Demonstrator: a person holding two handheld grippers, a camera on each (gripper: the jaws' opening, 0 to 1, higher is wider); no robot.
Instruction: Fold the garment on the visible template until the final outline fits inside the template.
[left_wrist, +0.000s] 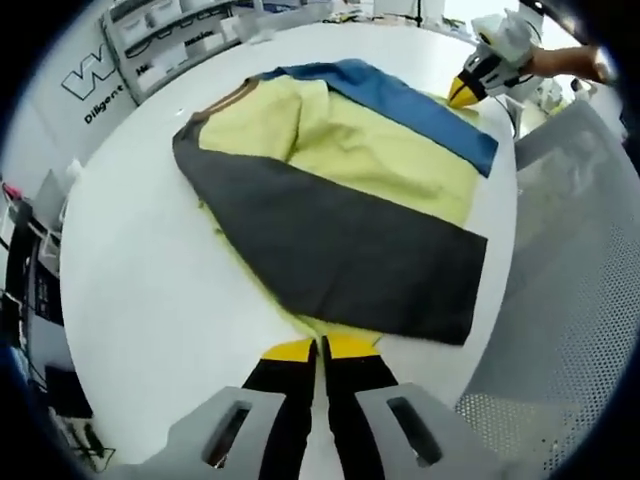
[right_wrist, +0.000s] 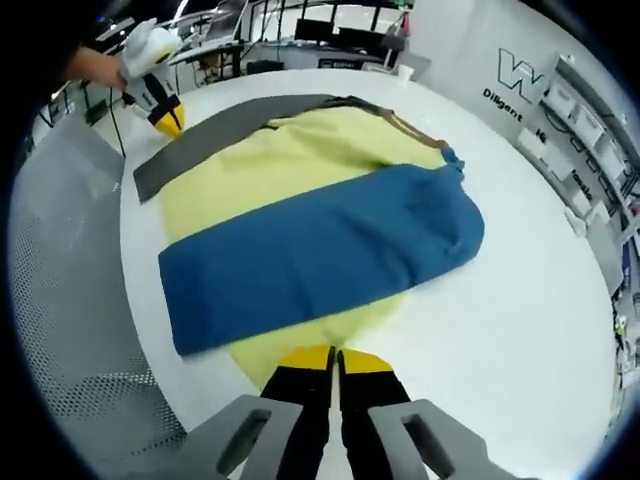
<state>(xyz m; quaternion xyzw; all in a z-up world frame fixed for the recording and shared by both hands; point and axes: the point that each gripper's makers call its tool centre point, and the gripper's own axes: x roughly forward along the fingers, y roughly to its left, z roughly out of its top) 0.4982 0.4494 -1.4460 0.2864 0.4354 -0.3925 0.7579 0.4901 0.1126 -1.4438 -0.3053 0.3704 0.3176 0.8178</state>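
**Item: tri-colour garment, part-folded, on white table**

Garment (left_wrist: 340, 200): yellow body with a dark grey sleeve or panel on one side and a blue one on the other, both laid inward over the yellow, lying flat across the white table (left_wrist: 140, 290) close to its edge. Yellow cloth pokes out beyond both panels, so the outline is probably not yet final. No template outline can be made out.

Left gripper (left_wrist: 320, 350): jaws closed together, yellow tips just at the hem below the grey panel; whether cloth is pinched cannot be told.

Right gripper (right_wrist: 335, 358): jaws likewise closed, tips at the yellow edge below the blue panel; a pinch cannot be confirmed.

Placement judged: opposite sides held for a joint fold
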